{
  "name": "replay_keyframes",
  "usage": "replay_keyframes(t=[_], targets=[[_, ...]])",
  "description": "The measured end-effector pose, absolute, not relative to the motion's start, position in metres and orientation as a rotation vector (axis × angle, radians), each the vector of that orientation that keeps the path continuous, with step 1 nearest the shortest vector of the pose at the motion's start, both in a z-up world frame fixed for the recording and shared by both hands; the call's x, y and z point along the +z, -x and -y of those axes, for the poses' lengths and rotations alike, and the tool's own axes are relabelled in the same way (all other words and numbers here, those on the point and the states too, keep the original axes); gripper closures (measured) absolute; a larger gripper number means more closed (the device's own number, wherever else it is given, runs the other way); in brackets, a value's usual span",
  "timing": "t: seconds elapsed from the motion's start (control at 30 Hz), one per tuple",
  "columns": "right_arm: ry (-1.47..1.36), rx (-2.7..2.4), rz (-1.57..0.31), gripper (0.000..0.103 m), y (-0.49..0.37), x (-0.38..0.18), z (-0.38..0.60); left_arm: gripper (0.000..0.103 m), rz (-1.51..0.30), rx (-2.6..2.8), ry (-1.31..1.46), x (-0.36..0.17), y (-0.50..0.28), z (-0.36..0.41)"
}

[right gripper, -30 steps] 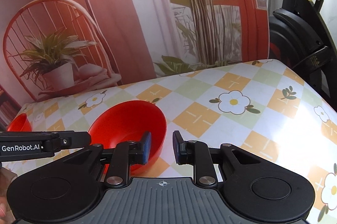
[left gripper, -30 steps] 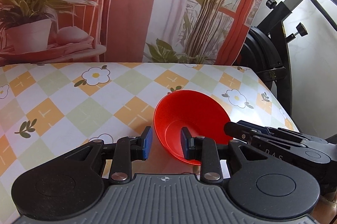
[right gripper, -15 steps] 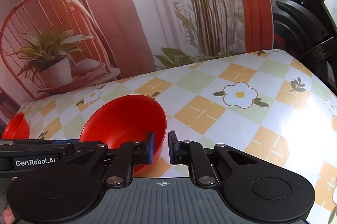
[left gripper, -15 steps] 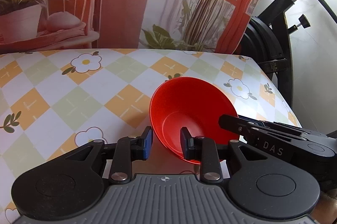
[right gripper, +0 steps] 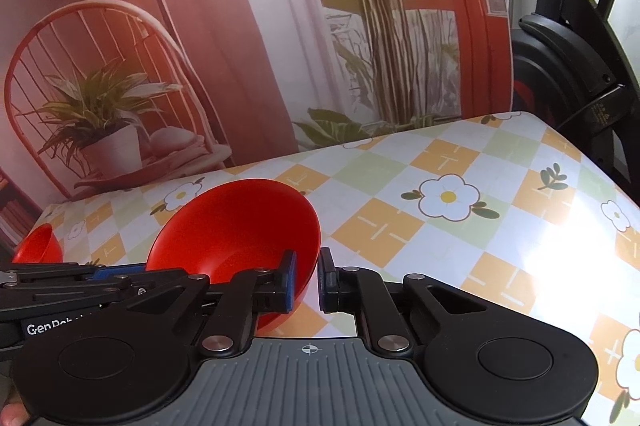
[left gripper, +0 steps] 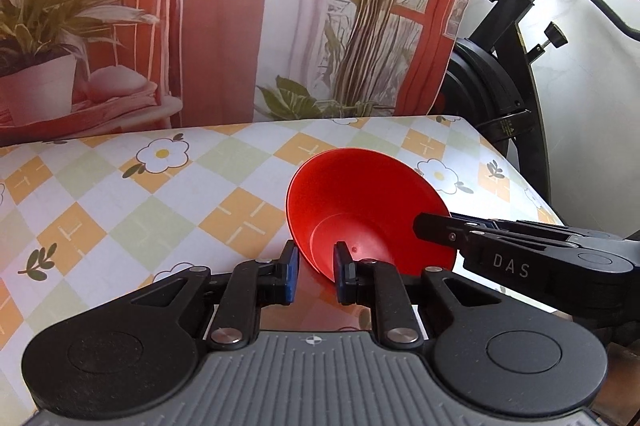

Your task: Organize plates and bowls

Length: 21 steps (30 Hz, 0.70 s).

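Bowl rim pinched between both claws, left, right; contact partly hidden.

The flowered tablecloth lies bare to the right and far side of the large red bowl. A small red bowl blocks the far left corner; an exercise bike crowds the table's right edge.

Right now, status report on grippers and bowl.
Both hand-held grippers, left and right, pinch the red bowl rim. Bowl tilted. Second bowl far left, clear.
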State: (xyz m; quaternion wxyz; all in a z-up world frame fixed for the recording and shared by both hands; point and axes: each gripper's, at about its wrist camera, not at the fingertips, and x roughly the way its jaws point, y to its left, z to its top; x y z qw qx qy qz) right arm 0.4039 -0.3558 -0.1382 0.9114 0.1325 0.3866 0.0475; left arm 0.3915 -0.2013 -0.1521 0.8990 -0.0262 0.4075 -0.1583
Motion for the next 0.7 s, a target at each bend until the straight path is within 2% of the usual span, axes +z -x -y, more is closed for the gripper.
replay_keyframes(t=[0.7], targets=[[-0.243, 0.129, -0.685, 0.093, -0.343, -0.062, 0.321, 0.084, -0.738, -0.317, 0.061, -0.090, -0.319, 0.173]])
